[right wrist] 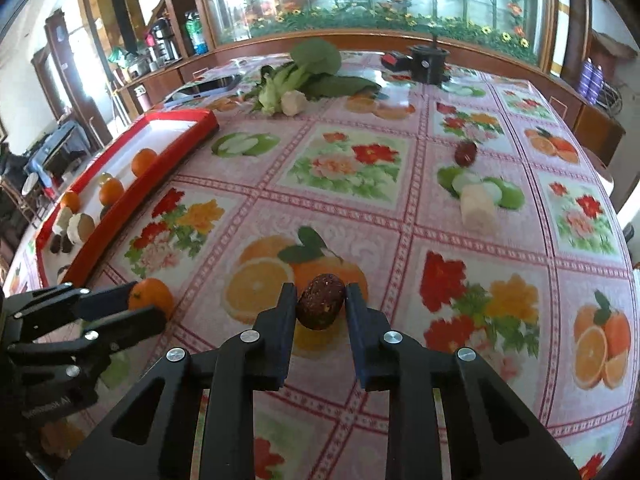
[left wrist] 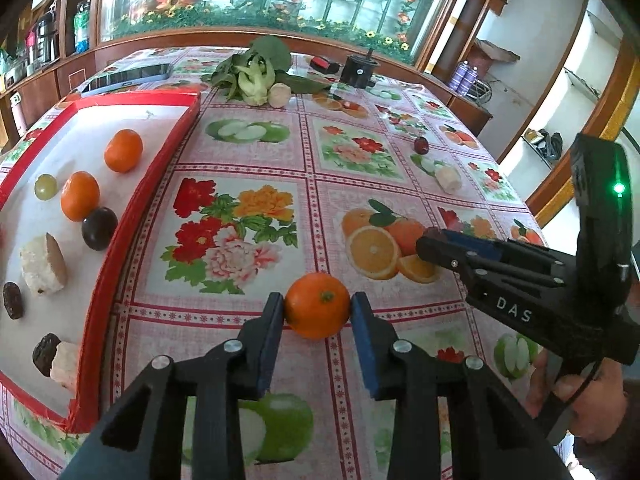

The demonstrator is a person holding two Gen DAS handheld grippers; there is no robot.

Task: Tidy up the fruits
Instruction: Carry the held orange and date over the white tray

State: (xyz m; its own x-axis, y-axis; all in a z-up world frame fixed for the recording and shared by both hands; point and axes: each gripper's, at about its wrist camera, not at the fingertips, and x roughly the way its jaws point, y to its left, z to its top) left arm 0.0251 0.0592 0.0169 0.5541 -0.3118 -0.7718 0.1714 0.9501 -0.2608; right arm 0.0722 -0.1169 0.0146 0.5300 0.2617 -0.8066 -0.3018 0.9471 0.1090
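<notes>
My left gripper is shut on an orange tangerine, just above the flowered tablecloth; from the right wrist view the same tangerine shows at the lower left. My right gripper is shut on a dark brown dried date. In the left wrist view the right gripper reaches in from the right, with the date hidden. A red-rimmed white tray on the left holds two tangerines, a green grape, a dark round fruit, dates and white chunks.
On the cloth to the right lie a red date and a white chunk. Leafy greens, a phone and a black cylinder sit at the far edge. A hand holds the right gripper.
</notes>
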